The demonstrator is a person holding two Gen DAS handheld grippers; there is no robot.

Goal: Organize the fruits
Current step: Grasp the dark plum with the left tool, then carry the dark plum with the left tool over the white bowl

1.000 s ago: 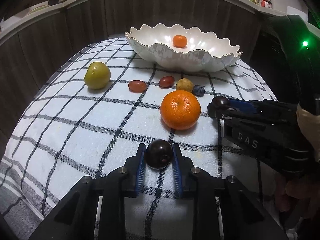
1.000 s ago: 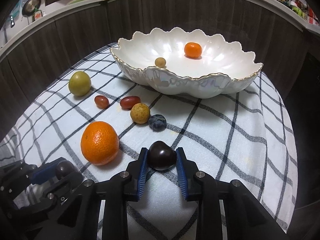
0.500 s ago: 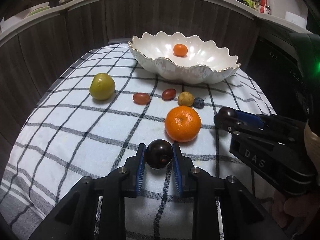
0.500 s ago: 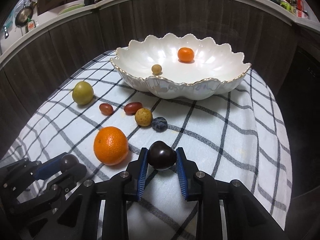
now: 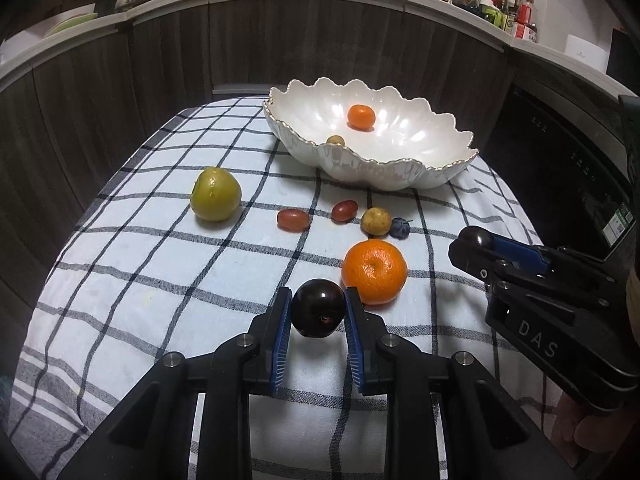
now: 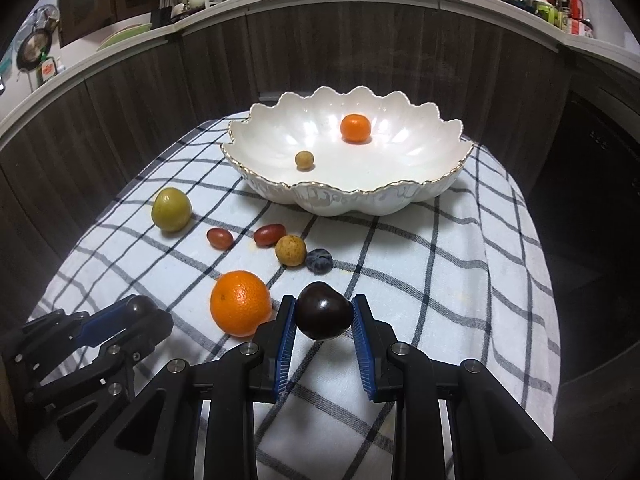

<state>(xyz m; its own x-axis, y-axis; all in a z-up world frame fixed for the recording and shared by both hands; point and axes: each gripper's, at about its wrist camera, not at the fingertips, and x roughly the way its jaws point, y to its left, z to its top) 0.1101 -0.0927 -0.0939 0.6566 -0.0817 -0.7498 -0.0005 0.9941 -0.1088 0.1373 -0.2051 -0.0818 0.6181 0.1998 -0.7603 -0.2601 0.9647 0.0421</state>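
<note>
The left gripper point(image 5: 318, 316) points down at a slant over the cloth point(image 5: 160, 280). Its blue pads point(image 5: 280, 332) squeeze a dark plum point(image 5: 319, 307), one pad on each side, and the plum is off the cloth. The right gripper point(image 6: 323, 322) slants down the same way, just beside the left one. Its pads point(image 6: 362, 344) pinch a second dark plum point(image 6: 323, 311), also held in the air. A bit of a hand point(image 5: 588, 432) shows under the right gripper's handle.

On the cloth near both grippers sits a big orange point(image 6: 241, 303). Past it lie a tan fruit point(image 6: 291, 250) touching a blueberry point(image 6: 319, 260), two red grapes point(image 6: 269, 235), and a green fruit point(image 6: 171, 209) off to the left. The white bowl point(image 6: 400, 200) stands at the far end of the cloth. Inside it are a small orange point(image 6: 355, 129) and a small tan fruit point(image 6: 304, 159), well apart.
</note>
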